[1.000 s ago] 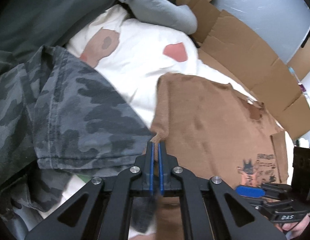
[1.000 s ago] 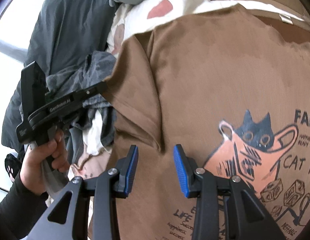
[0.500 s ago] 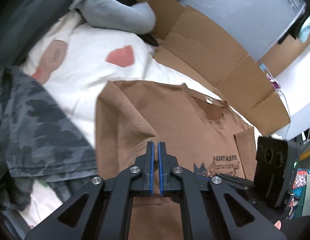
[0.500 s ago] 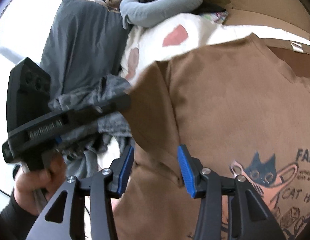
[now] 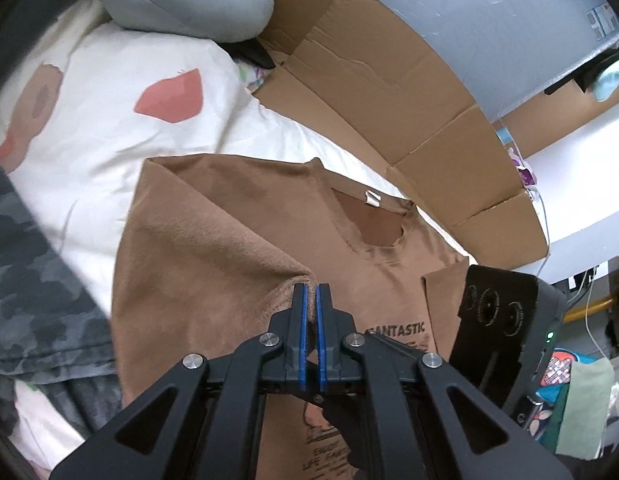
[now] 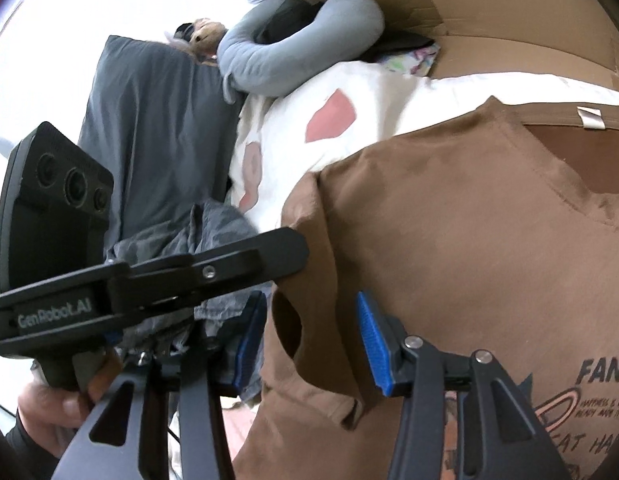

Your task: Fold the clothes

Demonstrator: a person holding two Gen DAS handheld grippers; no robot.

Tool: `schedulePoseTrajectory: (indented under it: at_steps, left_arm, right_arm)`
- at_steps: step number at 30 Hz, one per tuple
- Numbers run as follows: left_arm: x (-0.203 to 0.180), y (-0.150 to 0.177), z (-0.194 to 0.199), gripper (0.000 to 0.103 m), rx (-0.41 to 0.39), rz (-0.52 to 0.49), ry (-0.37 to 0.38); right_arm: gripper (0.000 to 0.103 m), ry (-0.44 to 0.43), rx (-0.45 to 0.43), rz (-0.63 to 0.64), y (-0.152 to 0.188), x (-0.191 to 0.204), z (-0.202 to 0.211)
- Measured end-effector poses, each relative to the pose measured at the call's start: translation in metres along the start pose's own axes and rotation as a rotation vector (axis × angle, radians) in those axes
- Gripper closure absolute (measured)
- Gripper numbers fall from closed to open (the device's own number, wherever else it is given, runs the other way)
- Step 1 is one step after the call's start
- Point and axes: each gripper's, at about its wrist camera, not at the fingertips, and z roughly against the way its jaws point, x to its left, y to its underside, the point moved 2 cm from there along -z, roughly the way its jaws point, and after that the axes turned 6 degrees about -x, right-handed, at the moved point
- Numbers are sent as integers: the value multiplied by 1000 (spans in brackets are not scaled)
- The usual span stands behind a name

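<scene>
A brown T-shirt [image 5: 237, 240] with a cat print lies face up on the bed, collar toward the cardboard. My left gripper [image 5: 311, 292] is shut on the hem of its left sleeve and holds that fold lifted over the chest. From the right wrist view the left gripper [image 6: 297, 250] reaches in from the left, a hand [image 6: 49, 404] around its handle. My right gripper [image 6: 309, 320] stands open low over the shirt [image 6: 469, 240]; a loose fold of sleeve sits between its blue pads [image 6: 369, 340], which do not press on it.
A grey camouflage garment [image 5: 41, 280] lies heaped left of the shirt on the white quilt [image 5: 149, 160] with pink patches. A grey bolster [image 5: 189, 4] and a dark cushion [image 6: 161, 128] lie at the head. Flattened cardboard [image 5: 389, 80] lines the far side.
My left gripper has carried the pinched sleeve rightward and upward, away from the camouflage garment and over the shirt. The right gripper's jaws have widened a little and it has lifted.
</scene>
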Motion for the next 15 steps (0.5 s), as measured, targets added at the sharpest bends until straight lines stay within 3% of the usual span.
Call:
schedulePoseTrajectory:
  at_steps: [7,13,14,15]
  left_arm:
    - [-8,-7,-23,100,32,20,24]
    - [-18,-7,-45,98,109,4,61]
    - [-20,-7,-47,97,120,0,65]
    - [-21,-7,-47,83,126,-10,53]
  right_arm:
    - [58,6,-10,-50,-3,-20,0]
    - [58,29,-13,-120,-2,-45,-2]
    - [58,33,-13,-131,-1,-50,-2]
    - [58,38,-12,-143,-1,-55,-3]
